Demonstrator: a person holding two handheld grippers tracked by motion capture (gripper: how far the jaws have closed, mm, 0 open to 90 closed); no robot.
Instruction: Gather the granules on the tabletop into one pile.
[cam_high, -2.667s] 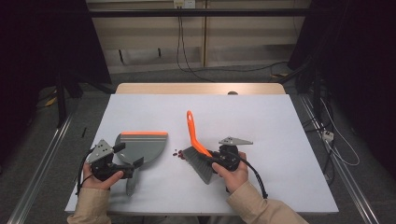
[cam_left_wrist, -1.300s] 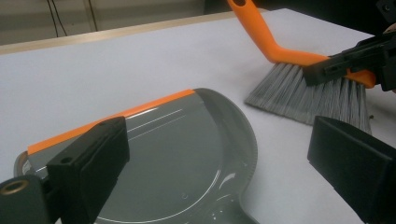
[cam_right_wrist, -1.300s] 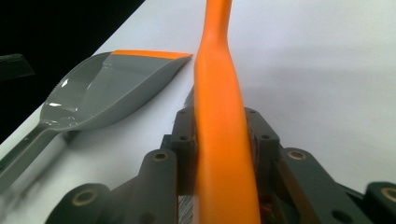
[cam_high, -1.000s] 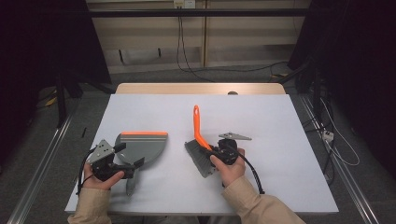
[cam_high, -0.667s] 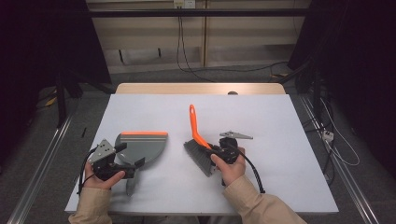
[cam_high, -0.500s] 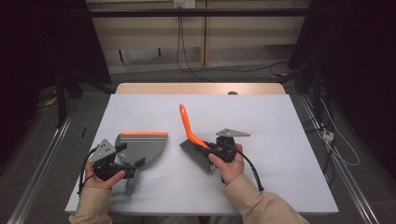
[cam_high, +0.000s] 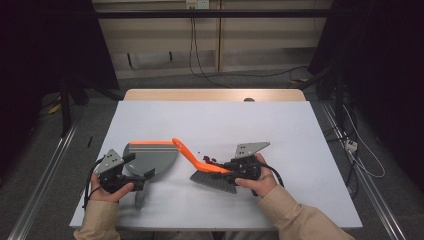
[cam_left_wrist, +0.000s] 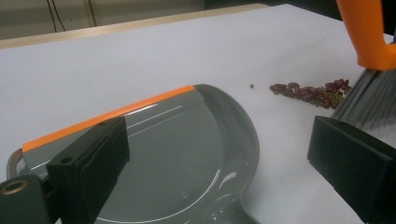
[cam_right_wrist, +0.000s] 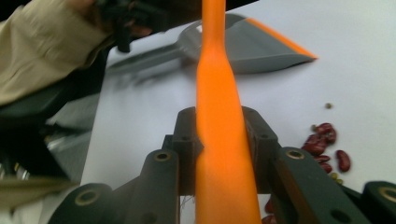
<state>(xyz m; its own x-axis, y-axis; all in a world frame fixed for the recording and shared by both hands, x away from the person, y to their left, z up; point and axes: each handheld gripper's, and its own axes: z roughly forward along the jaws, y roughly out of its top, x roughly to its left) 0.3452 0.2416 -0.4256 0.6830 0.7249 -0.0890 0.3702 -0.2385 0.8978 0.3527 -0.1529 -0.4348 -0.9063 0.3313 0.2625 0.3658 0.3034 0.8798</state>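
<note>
While my right gripper (cam_high: 235, 170) keeps its jaws clamped on the orange handle of the brush (cam_high: 207, 172), the handle has swung from near upright a second ago to a low slant toward the dustpan (cam_high: 150, 157). The grey bristles (cam_left_wrist: 369, 100) now rest on the counter (cam_high: 300, 135) just beside the beans (cam_left_wrist: 310, 91), a small dark-red cluster lying between brush and dustpan, apart from the pan's orange lip (cam_left_wrist: 112, 112). I judge this tilt to be the start of a sweeping stroke; the beans are not yet in the pan. My left gripper (cam_high: 137, 177) holds station at the dustpan's handle end. In the left gripper view its jaws stand apart over the grey pan; whether they press on the handle I cannot tell.
</note>
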